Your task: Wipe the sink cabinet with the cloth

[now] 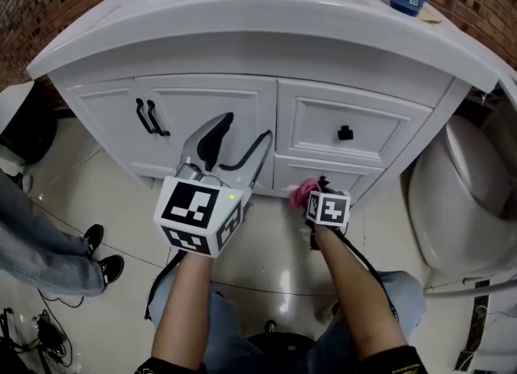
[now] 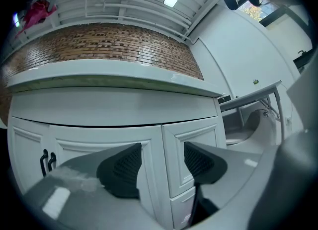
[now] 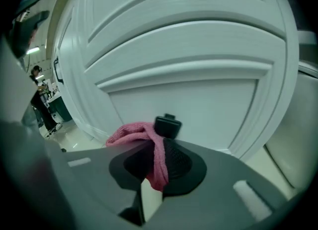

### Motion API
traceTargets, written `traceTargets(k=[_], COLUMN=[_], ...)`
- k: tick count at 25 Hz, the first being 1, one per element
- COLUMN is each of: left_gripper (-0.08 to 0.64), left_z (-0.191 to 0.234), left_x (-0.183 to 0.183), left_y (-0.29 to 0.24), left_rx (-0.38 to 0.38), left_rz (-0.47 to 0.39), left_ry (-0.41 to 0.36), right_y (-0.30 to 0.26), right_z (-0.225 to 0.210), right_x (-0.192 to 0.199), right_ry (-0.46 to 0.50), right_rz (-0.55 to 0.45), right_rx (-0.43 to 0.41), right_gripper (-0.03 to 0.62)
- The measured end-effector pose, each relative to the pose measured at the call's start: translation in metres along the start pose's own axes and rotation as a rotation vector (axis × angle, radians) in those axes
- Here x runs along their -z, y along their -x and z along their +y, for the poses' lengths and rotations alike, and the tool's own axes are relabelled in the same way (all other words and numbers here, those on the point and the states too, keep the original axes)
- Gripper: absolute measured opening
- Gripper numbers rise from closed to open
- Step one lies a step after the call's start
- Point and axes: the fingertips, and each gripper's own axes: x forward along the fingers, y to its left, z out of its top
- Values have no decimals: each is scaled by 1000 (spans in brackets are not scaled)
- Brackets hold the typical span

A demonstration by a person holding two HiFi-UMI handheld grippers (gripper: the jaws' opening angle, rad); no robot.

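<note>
At the lower drawer front (image 3: 198, 100), right gripper (image 3: 155, 162) pinches the pink cloth (image 3: 134, 132) just beside the black knob (image 3: 167, 126); left gripper (image 2: 160, 167) gapes empty. Recommend firm, overlapping strokes skirting that knob.

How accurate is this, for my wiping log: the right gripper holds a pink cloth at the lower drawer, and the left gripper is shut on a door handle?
One error: the left gripper is open, shut on nothing; the left gripper view shows its jaws apart and empty. The right gripper does hold the pink cloth at the lower drawer.
</note>
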Motion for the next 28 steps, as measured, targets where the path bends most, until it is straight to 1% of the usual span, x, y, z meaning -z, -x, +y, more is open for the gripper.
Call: traceTargets(k=[2, 4, 8, 10, 13, 16, 17, 19, 23, 28], left_gripper=[276, 276, 276, 276, 276, 276, 276, 276, 276, 276], left_z=[2, 2, -4, -9, -11, -9, -8, -3, 3, -4], left_x=[1, 1, 2, 2, 4, 9, 11, 16, 31, 22], left_y=[-3, -6, -14, -17, -18, -17, -15, -12, -10, 2], left_rx=[-4, -2, 11, 24, 28, 21, 17, 8, 9, 31], left_rz=[-2, -4, -6, -6, 0, 14, 19, 34, 63, 34], left_ry=[10, 13, 20, 13, 2, 2, -1, -2, 58, 40], right_y=[6, 13, 34, 43, 49, 48, 45, 31, -3, -33], right_z=[-21, -42, -105, -128, -135, -135, -128, -101, -16, 85], right_x=[3, 7, 4, 0, 3, 16, 21, 27, 32, 30], right_ry=[26, 23, -100, -114, -67, -90, -95, -76, 39, 89], right_rz=[2, -6, -64, -79, -83, -62, -49, -26, -16, -58], right_rx=[24, 57, 163, 186, 200, 209, 192, 115, -90, -310], right_gripper=[46, 46, 45, 46, 46, 46, 46, 46, 46, 46])
